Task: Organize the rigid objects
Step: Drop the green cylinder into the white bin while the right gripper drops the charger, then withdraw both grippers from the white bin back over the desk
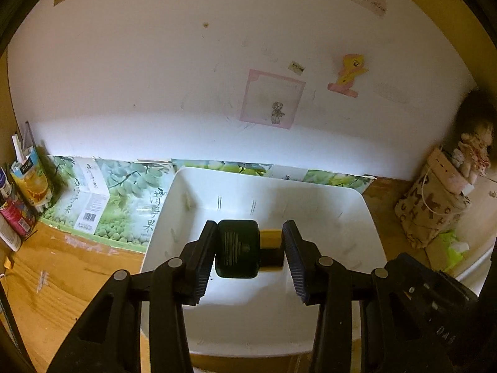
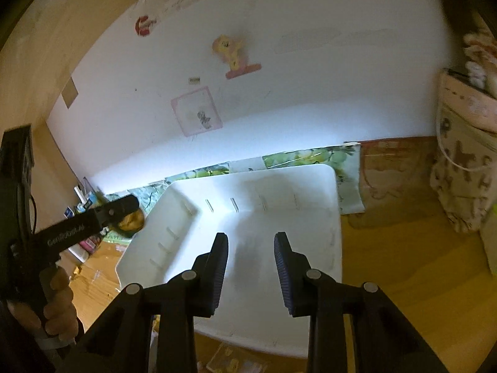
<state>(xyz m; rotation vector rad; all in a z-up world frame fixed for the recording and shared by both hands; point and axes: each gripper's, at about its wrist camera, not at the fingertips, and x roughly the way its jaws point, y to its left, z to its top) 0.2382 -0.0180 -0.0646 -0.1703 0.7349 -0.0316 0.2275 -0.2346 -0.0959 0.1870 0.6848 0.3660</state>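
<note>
White bin (image 1: 357, 217) sat below both grippers: I held a dark, gold-capped bottle (image 1: 237, 248) in my left gripper (image 1: 250, 255) to drop in, my right gripper (image 2: 250, 267) empty, jaws apart.

Left gripper (image 1: 250, 248): your jaws angled down, seemingly clamping something | Right gripper (image 2: 250, 267): jaws parted, nothing between | Left hand (image 2: 59, 304): wraps the handle.
</note>
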